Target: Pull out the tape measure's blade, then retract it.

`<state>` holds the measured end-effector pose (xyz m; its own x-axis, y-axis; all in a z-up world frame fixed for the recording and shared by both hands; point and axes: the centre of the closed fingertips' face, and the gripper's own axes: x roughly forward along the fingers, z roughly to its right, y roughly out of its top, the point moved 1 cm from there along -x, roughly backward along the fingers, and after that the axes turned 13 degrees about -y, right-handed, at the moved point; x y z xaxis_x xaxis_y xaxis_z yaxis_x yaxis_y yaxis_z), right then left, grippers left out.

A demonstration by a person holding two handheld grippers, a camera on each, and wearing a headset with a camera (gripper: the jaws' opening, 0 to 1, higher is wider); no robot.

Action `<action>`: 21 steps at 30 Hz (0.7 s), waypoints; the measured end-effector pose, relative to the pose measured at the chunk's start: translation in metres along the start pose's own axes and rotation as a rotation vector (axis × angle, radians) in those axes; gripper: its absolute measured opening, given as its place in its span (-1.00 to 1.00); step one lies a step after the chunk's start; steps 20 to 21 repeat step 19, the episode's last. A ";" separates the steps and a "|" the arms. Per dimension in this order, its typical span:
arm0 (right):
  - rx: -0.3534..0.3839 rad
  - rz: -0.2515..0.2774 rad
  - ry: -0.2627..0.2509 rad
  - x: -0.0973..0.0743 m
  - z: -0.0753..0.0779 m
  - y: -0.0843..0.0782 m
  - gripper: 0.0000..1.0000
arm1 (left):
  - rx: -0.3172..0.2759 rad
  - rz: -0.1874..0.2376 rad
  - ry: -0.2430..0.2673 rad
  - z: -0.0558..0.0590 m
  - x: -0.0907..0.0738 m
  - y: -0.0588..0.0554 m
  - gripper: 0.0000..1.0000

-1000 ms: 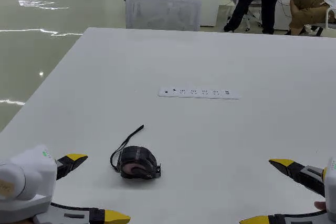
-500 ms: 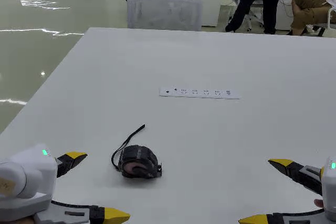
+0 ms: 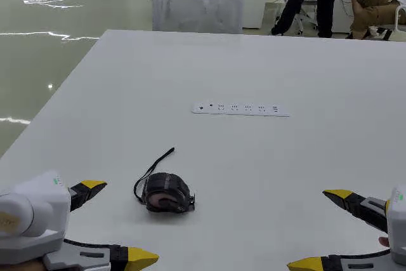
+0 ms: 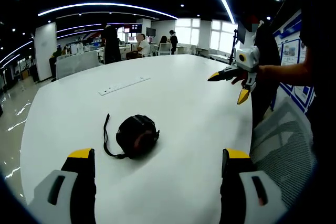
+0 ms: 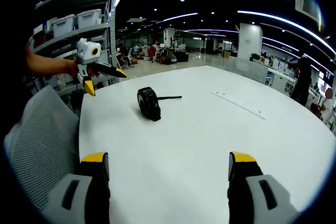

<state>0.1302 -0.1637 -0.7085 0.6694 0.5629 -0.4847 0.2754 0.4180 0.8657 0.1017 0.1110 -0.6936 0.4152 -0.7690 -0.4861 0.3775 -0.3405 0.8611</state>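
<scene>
A black tape measure (image 3: 166,191) with a reddish side face and a black wrist strap (image 3: 154,166) lies on the white table (image 3: 254,68), its blade not drawn out. My left gripper (image 3: 117,221) stands open at the bottom left, a short way left of the tape measure (image 4: 137,134). My right gripper (image 3: 322,230) stands open at the bottom right, well apart from the tape measure (image 5: 149,103). Nothing sits between either pair of yellow-tipped fingers. The right gripper (image 4: 232,83) appears across the table in the left gripper view, the left gripper (image 5: 101,78) in the right gripper view.
A white power strip (image 3: 240,109) lies flat in the middle of the table. A grey mesh chair (image 3: 197,12) stands at the far edge. People stand and sit beyond it at the back right. A glossy floor drops off to the left.
Only the head camera shifted slightly. The tape measure and both grippers have kept their places.
</scene>
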 end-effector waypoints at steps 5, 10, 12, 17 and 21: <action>-0.002 -0.003 0.002 -0.001 -0.001 0.000 0.93 | -0.001 0.005 0.003 0.001 0.001 0.000 0.98; -0.001 -0.007 0.005 -0.002 -0.004 0.000 0.93 | 0.001 0.006 0.001 0.001 0.002 -0.002 0.98; -0.003 -0.006 0.005 -0.002 -0.004 0.000 0.92 | 0.002 0.009 0.002 0.002 0.002 -0.001 0.98; -0.004 0.001 -0.004 -0.003 0.001 -0.003 0.92 | 0.005 0.007 0.000 0.005 0.003 0.000 0.98; -0.004 0.001 -0.004 -0.003 0.003 -0.005 0.92 | 0.006 0.008 0.001 0.005 0.002 0.001 0.98</action>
